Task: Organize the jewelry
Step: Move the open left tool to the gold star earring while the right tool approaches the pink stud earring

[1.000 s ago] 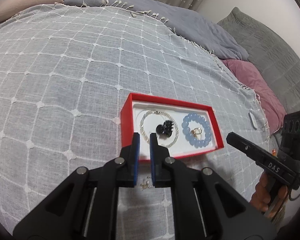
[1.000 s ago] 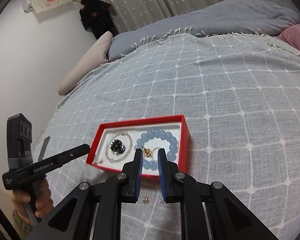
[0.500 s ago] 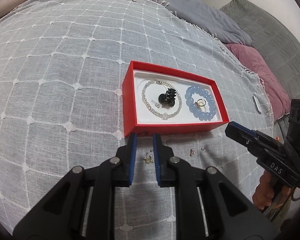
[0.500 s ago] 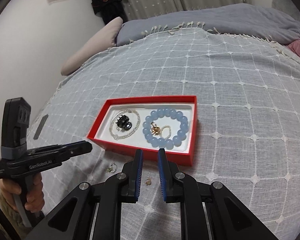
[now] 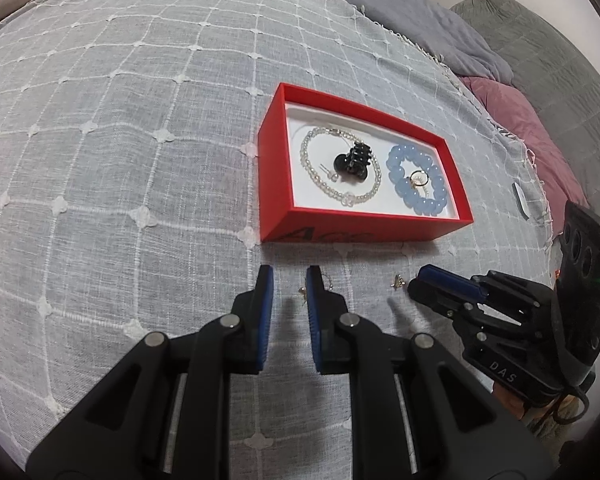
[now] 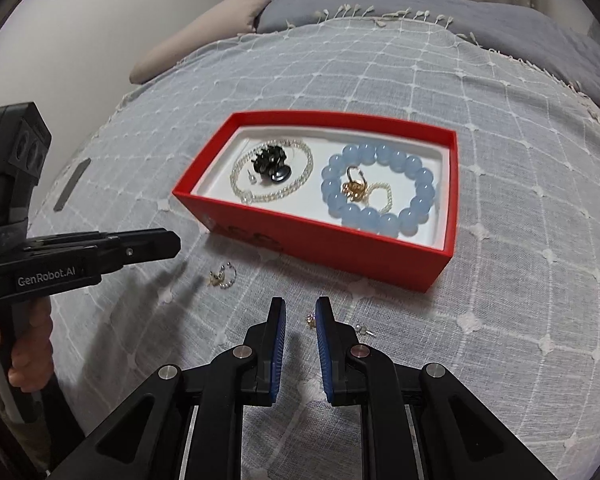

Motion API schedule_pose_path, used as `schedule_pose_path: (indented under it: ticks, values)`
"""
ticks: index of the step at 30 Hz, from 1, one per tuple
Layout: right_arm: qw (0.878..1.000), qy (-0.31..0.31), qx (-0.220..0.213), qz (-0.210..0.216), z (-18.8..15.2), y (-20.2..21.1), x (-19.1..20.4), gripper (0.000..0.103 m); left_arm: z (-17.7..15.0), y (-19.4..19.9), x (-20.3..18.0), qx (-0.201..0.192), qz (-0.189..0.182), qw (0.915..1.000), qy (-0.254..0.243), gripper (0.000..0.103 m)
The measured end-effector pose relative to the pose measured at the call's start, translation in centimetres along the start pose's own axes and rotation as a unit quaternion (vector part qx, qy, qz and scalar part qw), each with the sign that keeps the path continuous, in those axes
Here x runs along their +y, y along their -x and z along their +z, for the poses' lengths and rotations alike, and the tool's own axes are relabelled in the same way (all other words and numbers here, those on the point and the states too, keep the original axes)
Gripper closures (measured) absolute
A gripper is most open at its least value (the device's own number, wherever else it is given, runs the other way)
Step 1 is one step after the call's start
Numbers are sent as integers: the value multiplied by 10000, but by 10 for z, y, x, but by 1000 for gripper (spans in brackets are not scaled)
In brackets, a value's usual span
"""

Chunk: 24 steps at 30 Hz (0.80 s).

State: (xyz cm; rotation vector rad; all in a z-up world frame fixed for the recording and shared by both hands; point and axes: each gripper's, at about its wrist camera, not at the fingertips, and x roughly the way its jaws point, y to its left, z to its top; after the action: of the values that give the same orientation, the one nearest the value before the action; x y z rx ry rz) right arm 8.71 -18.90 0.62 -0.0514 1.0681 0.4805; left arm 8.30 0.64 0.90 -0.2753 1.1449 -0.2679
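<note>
Both tongs (image 5: 289,280) (image 6: 300,307) gape empty; only the right view shows the stud earring (image 6: 365,330).

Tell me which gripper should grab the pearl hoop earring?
Left. The left gripper, jaws just opened with nothing between them, sits right beside the pearl hoop earring; the right gripper hangs by a gold stud.

Tiny gold bits on the bedspread (image 5: 100,200) near the red box (image 6: 340,252) are too small to identify; one (image 6: 310,319) sits half hidden behind a blue pad (image 6: 323,344).
</note>
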Motion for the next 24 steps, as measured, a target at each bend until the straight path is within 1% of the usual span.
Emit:
schedule_pose_path:
  ticks: [6, 12, 20, 24]
  values:
    - [9999, -38, 118, -91, -1, -10, -2, 87, -2, -3, -2, 45, 24, 10000, -71, 85]
    - [9995, 85, 224, -191, -2, -19, 4, 87, -3, -7, -2, 93, 64, 9999, -76, 85]
    - [9983, 302, 221, -440, -5, -26, 16, 88, -5, -16, -9, 171, 107, 9996, -196, 85]
    - [9982, 334, 208, -446, -6, -25, 18, 89, -6, -17, -12, 193, 75, 9995, -252, 85]
